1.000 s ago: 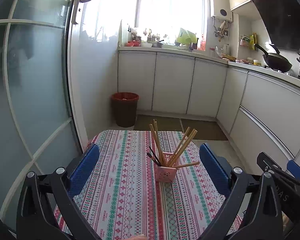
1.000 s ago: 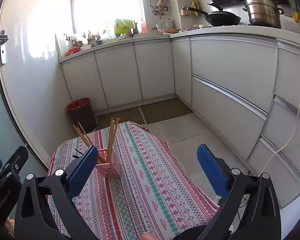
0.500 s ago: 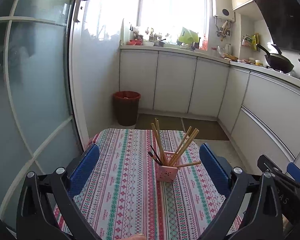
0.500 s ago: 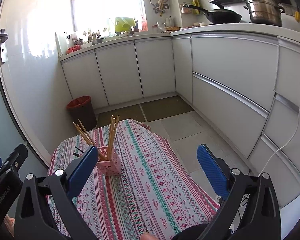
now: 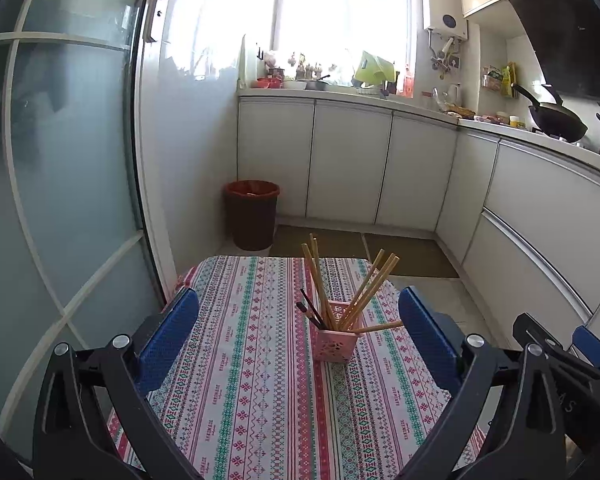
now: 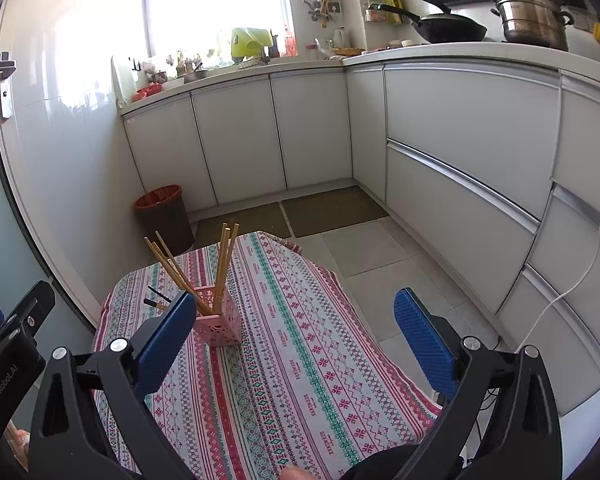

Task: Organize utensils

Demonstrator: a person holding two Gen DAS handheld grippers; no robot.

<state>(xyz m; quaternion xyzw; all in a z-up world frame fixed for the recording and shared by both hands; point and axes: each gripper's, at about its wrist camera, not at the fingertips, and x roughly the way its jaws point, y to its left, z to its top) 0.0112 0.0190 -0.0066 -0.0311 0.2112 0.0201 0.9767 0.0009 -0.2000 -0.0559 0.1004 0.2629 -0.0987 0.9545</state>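
Observation:
A pink perforated holder (image 5: 335, 345) stands on a small table with a striped patterned cloth (image 5: 260, 380). Several wooden chopsticks (image 5: 320, 280) and two dark ones (image 5: 310, 309) stick up out of it. One wooden chopstick (image 5: 380, 326) pokes out sideways to the right. My left gripper (image 5: 298, 320) is open and empty, raised above the near side of the table. My right gripper (image 6: 296, 320) is open and empty, to the right of the holder (image 6: 219, 322); the chopsticks (image 6: 224, 264) also show in that view.
A red-lined bin (image 5: 252, 216) stands on the floor beyond the table. White cabinets (image 5: 348, 168) run along the back and right walls. A glass door (image 5: 68, 160) is on the left. A wok (image 6: 448, 26) and a steel pot (image 6: 530, 20) sit on the counter.
Both grippers have risen and drawn back a little, so the table and holder sit slightly lower and farther away. Both stay open. The holder and chopsticks have not moved.

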